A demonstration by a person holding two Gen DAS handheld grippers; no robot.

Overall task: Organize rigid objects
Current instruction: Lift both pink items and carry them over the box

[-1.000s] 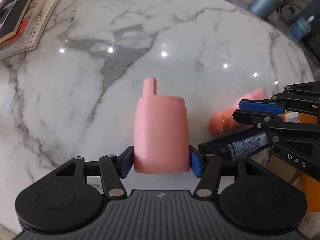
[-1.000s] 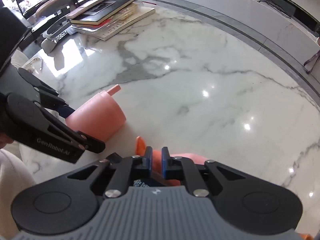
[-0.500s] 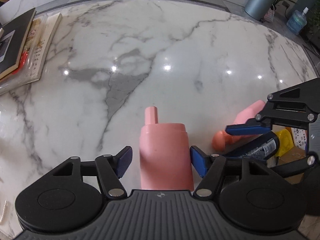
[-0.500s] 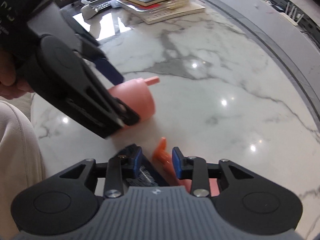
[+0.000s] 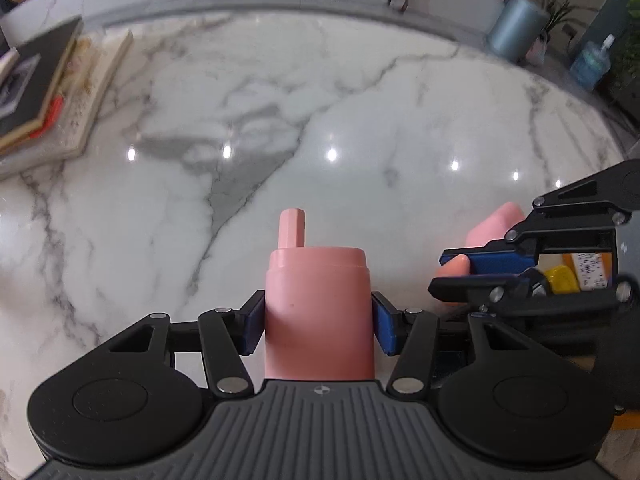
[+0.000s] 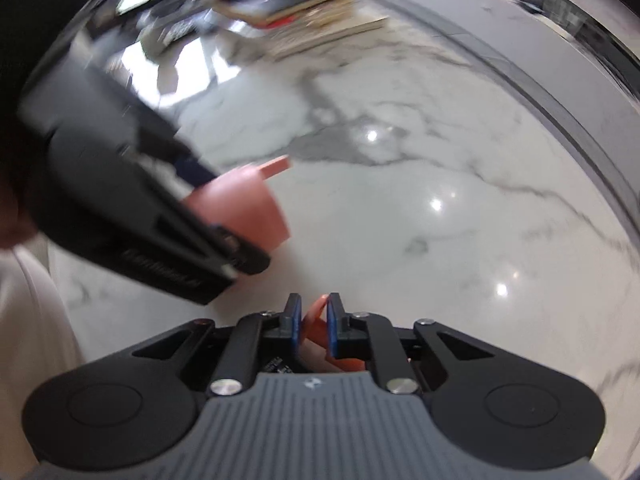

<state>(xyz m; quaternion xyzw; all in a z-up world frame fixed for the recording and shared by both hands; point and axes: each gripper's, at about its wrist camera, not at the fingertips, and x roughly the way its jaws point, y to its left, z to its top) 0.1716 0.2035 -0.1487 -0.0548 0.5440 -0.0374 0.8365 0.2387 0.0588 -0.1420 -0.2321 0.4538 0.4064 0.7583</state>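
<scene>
Pink bottle (image 5: 318, 312) with narrow spout, matte plastic.

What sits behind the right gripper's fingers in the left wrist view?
Behind the right gripper: a pink object, a yellow item and a barcode label. The gripper hides whatever container holds them.

A white marble table (image 5: 360, 128) with grey veins carried bright ceiling-light glints; stacked books (image 5: 44, 92) lay at its far left; a grey-blue bin (image 5: 516, 28) and potted plants (image 5: 560, 12) stood beyond.
</scene>
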